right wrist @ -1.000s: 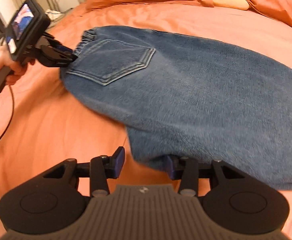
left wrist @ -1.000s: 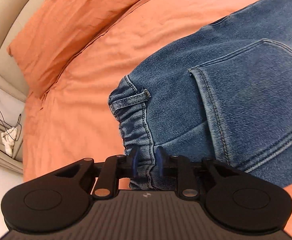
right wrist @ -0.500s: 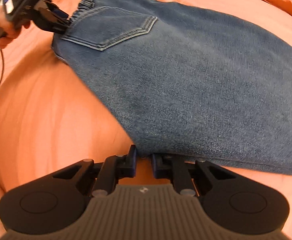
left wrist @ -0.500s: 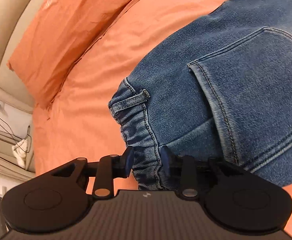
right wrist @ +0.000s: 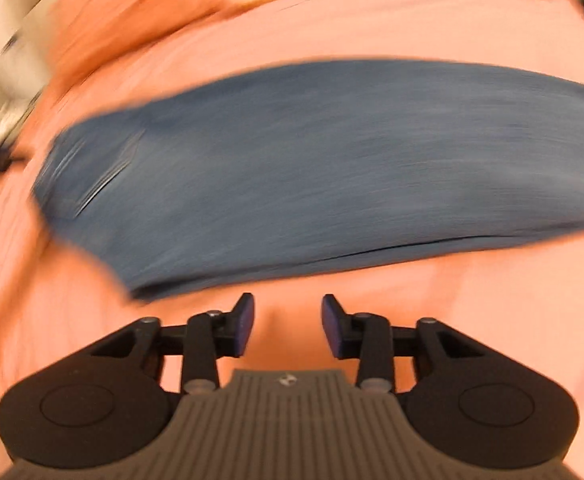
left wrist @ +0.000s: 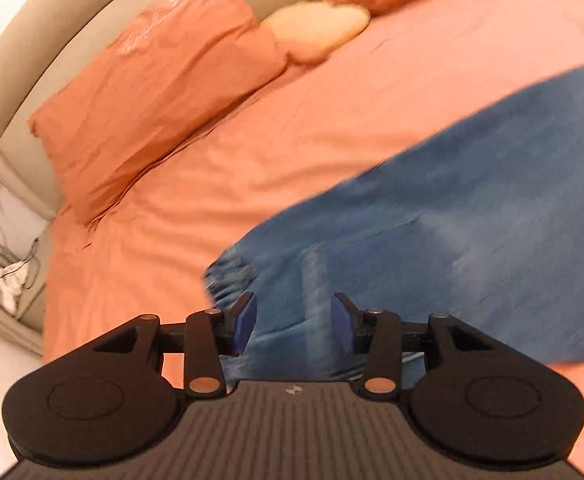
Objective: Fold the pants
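Blue denim pants (right wrist: 324, 168) lie flat on the orange bed sheet, stretched left to right, with the back pocket at the left end. In the left wrist view the pants (left wrist: 472, 240) fill the right half, motion blurred. My left gripper (left wrist: 294, 322) is open, its jaws standing over the waistband end with denim showing between them, not clamped. My right gripper (right wrist: 288, 326) is open and empty, over bare sheet just in front of the pants' near edge.
An orange pillow (left wrist: 152, 100) and a pale yellow cushion (left wrist: 316, 28) lie at the head of the bed by the beige headboard (left wrist: 52, 28). A bedside stand with cables (left wrist: 12, 280) is at the far left. Both views are blurred.
Both grippers have opened and let go of the denim. They have pulled back and up from the pants, which now lie flat on the sheet.
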A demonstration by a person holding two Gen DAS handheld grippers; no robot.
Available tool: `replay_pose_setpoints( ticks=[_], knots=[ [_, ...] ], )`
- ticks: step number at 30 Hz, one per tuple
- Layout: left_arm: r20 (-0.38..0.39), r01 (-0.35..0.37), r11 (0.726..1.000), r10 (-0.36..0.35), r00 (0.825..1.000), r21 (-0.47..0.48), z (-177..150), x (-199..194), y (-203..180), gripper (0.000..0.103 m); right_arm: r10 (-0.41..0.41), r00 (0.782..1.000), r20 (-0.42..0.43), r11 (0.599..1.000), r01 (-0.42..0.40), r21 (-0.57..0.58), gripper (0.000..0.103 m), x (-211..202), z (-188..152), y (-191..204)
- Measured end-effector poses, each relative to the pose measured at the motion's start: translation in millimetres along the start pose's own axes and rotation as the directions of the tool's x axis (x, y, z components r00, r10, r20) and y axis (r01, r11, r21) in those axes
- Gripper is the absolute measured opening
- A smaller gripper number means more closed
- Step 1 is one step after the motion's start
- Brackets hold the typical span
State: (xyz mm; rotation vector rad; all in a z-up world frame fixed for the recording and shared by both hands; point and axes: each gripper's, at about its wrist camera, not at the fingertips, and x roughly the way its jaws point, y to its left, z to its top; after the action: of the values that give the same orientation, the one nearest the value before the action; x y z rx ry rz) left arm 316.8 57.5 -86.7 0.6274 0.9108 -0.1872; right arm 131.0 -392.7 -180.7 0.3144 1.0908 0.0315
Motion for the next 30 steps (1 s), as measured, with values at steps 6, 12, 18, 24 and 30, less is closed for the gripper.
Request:
replay_pose_setpoints(
  ticks=[6,12,18,24,30],
  knots=[
    [-0.006,0.043,0.999,-0.043,0.999,-0.011,37.2,-5.4,-61.3,0.054,-0.168,0.981,0.101,0.962,0.140,0.236,0.040,-63.0,25.3,-142.3],
    [-0.056,0.051,0.998,-0.052,0.997,-0.027,53.4,13.2,-116.1,0.054,-0.256,0.957,0.138,0.863,0.161,0.479,0.039,-91.4,45.7,-280.0],
    [-0.122,0.015,0.997,-0.025,0.992,-0.078,57.0,30.4,-133.5,0.054,-0.252,0.960,0.124,0.784,0.128,0.607,0.039,-72.7,56.8,-366.4],
    [-0.166,-0.031,0.997,0.017,0.986,-0.076,50.8,33.2,-133.7,0.054,-0.216,0.973,0.086,0.754,0.110,0.648,0.024,-34.4,61.4,-395.8],
    [-0.173,-0.050,0.997,0.040,0.984,-0.058,49.7,34.5,-136.0,0.054,-0.198,0.963,0.184,0.807,0.054,0.588,0.007,-65.3,73.4,-385.4]
  ],
)
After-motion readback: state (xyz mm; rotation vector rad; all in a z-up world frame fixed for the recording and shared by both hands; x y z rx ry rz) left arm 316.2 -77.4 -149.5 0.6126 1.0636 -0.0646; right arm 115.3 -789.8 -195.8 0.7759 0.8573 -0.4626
